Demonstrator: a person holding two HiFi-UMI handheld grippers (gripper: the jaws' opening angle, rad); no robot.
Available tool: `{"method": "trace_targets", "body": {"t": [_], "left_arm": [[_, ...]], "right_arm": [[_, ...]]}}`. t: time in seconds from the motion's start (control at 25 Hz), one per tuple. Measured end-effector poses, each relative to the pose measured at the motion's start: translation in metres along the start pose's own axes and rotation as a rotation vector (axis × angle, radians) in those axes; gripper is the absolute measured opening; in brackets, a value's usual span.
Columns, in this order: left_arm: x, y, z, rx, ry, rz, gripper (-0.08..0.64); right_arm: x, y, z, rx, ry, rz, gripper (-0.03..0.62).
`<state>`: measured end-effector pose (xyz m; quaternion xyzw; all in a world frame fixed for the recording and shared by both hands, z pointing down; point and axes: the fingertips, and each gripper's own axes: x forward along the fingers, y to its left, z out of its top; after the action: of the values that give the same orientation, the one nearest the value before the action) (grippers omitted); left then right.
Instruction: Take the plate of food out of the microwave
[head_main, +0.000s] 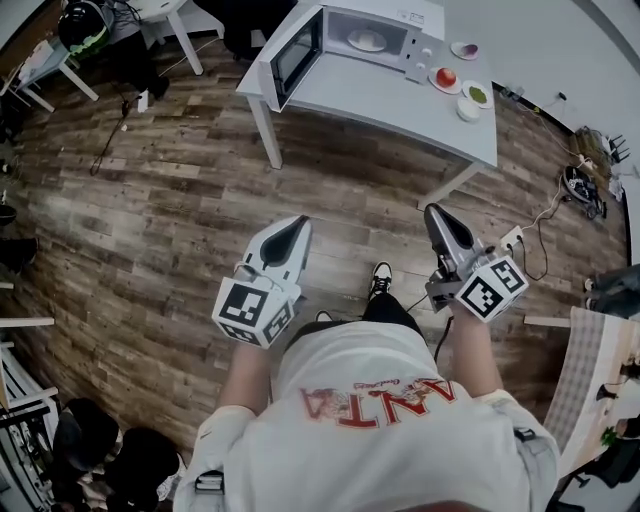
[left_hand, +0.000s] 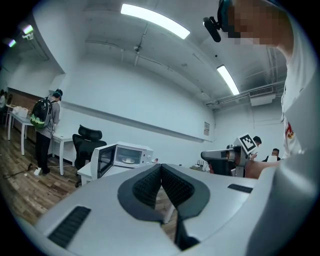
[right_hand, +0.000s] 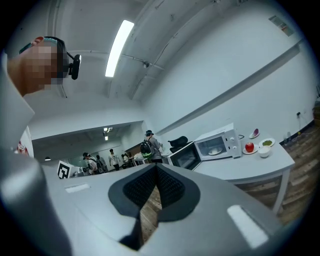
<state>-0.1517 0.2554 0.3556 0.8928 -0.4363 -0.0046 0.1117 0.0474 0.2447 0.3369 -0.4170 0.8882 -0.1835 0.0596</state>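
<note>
A white microwave (head_main: 365, 38) stands on a grey table (head_main: 400, 105) far ahead of me, its door (head_main: 297, 52) swung open to the left. Inside it lies a white plate of food (head_main: 366, 40). Both grippers hang low in front of the person's body, well short of the table. My left gripper (head_main: 298, 226) is shut with nothing in it, and my right gripper (head_main: 434, 211) is shut and empty as well. The left gripper view shows the microwave (left_hand: 125, 156) small beyond the shut left gripper (left_hand: 161, 166). In the right gripper view the microwave (right_hand: 215, 144) stands beyond the shut right gripper (right_hand: 156, 167).
Right of the microwave sit a plate with a red apple (head_main: 446, 78), a small dish of green food (head_main: 477, 95), a white cup (head_main: 467, 110) and a dish with something purple (head_main: 465, 49). Wooden floor (head_main: 180, 200) lies between me and the table. People stand farther back in the room.
</note>
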Motion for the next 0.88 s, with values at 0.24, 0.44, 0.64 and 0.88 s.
{"method": "trace_targets", "body": {"t": [0.24, 0.44, 0.64, 0.88], "left_arm": [[0.038, 0.026, 0.009, 0.013, 0.003, 0.04, 0.009], [0.093, 0.035, 0.024, 0.041, 0.005, 0.068, 0.009], [0.156, 0.037, 0.039, 0.045, -0.002, 0.102, 0.009], [0.235, 0.033, 0.052, 0.042, -0.015, 0.128, 0.009]], "right_arm": [[0.045, -0.032, 0.006, 0.023, 0.006, 0.059, 0.002], [0.073, -0.086, 0.028, 0.052, -0.001, 0.086, 0.002], [0.099, -0.144, 0.062, 0.053, -0.002, 0.128, 0.002], [0.12, -0.219, 0.099, 0.056, -0.001, 0.151, 0.002]]}}
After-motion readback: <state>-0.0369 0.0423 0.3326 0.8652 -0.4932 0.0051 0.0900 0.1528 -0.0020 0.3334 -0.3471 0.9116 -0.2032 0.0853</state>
